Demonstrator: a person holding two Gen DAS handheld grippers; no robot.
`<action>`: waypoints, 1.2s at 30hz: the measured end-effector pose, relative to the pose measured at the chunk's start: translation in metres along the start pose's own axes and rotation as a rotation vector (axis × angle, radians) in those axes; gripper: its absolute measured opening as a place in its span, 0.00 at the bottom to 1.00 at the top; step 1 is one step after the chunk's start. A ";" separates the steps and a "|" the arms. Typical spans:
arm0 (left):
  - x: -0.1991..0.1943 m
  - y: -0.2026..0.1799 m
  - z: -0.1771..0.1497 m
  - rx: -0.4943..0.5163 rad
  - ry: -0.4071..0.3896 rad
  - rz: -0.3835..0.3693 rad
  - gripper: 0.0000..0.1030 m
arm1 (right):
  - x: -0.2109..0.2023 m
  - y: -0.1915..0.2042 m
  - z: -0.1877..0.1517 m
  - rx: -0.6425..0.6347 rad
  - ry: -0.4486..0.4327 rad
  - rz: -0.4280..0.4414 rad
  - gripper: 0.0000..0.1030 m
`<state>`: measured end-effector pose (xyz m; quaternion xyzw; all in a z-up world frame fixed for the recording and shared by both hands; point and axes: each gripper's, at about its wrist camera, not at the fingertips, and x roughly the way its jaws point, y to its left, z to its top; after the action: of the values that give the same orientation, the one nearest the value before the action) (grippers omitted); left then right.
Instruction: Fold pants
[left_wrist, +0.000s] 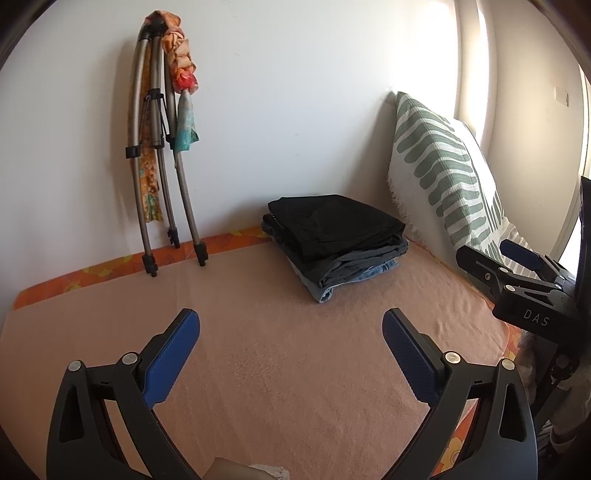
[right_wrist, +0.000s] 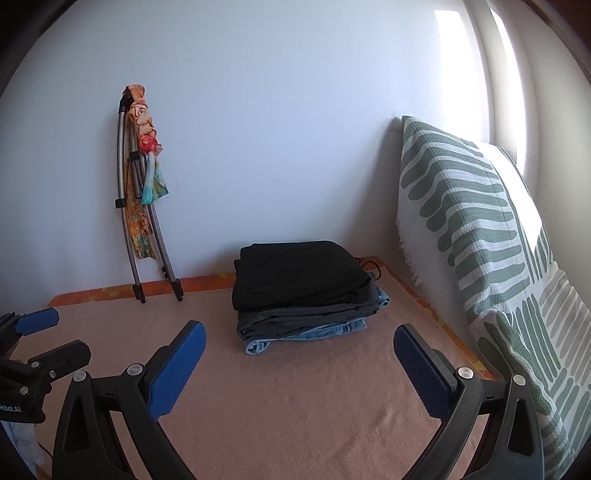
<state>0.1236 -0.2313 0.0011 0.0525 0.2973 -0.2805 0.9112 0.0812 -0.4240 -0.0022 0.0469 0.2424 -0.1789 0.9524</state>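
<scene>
Left hand-held gripper is held released, jaws spread wide, nothing between the pads. Right hand-held gripper likewise released and empty. Both are hung over the bare peach blanket on the bed. Folded pants are seen stacked near the wall, black pair on top, grey and denim under it, apart from both grippers. No unfolded pair is seen in either view. Step judged: fold finished and set down, or a gap between garments. Next move, if any: another pair must be fetched and laid flat on the blanket.

Striped pillow right — tripod against wall.
</scene>
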 end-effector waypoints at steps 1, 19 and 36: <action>0.000 0.001 0.000 -0.004 0.003 -0.002 0.96 | 0.000 0.000 0.000 -0.002 -0.003 -0.002 1.00; 0.000 0.002 -0.002 -0.019 0.014 -0.008 0.96 | -0.001 0.000 0.000 0.015 -0.002 0.007 1.00; 0.004 0.004 -0.003 -0.032 0.028 -0.012 0.96 | -0.002 0.003 -0.001 0.024 0.004 0.023 1.00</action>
<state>0.1271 -0.2291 -0.0042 0.0400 0.3147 -0.2801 0.9060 0.0802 -0.4203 -0.0015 0.0613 0.2417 -0.1709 0.9532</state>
